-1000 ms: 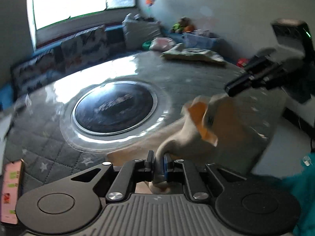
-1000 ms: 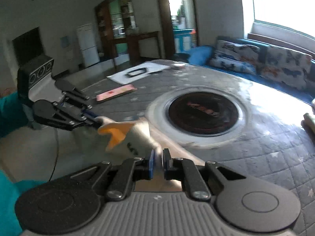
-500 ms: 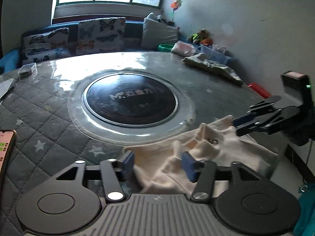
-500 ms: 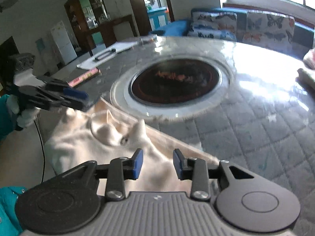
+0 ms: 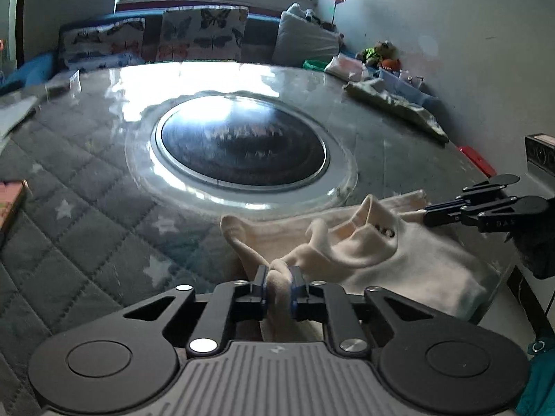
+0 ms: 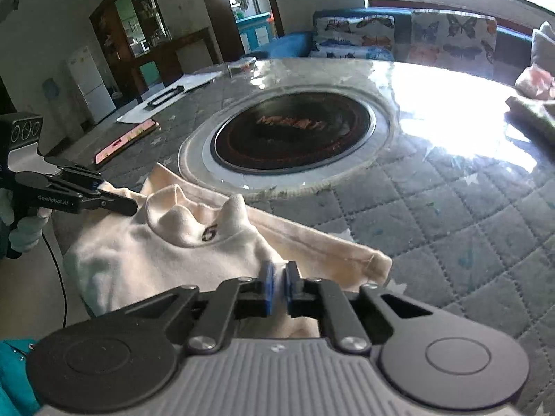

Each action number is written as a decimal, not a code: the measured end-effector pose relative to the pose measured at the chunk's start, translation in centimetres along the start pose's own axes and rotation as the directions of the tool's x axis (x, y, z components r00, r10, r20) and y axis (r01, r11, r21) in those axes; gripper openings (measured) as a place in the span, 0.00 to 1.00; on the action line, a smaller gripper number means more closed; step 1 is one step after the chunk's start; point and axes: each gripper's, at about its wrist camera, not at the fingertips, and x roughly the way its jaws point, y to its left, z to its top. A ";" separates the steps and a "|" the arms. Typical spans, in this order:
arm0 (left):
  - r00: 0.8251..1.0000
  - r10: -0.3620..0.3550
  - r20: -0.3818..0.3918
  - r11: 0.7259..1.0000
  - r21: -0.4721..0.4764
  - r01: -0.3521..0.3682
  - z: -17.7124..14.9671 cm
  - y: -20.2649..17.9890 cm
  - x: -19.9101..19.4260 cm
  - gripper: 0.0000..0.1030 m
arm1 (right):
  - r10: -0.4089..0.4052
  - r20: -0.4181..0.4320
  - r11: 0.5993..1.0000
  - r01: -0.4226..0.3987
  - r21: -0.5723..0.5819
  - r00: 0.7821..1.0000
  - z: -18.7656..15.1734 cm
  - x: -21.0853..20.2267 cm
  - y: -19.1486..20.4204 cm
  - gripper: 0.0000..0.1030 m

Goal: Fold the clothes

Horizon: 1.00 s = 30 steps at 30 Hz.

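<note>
A cream sweater [image 5: 381,256] with a high collar lies rumpled at the near edge of the round table; it also shows in the right wrist view [image 6: 166,256], with a dark mark on the collar. My left gripper [image 5: 279,282] is shut on a fold of the sweater's fabric. My right gripper [image 6: 277,279] is shut on the sweater's edge close to its long folded sleeve [image 6: 322,242]. Each gripper shows in the other's view, the right one [image 5: 430,216] and the left one [image 6: 128,208], both at the sweater's rim.
The table has a grey quilted cover [image 5: 86,208] under clear plastic and a dark round hob [image 5: 239,149] in the middle. A pink phone [image 6: 125,140] and white papers [image 6: 173,93] lie at one side. Another folded garment [image 5: 395,107] lies far right. Sofa cushions stand behind.
One second ago both grippers held the sweater lifted. Half a second ago both were open above it on the table. Now both have shut on the fabric again.
</note>
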 end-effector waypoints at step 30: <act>0.971 0.194 0.137 0.979 0.040 -0.201 2.7 -0.3 1.3 0.44 | -0.216 0.199 0.976 0.217 0.014 0.956 0.4 -0.9 0.9 0.10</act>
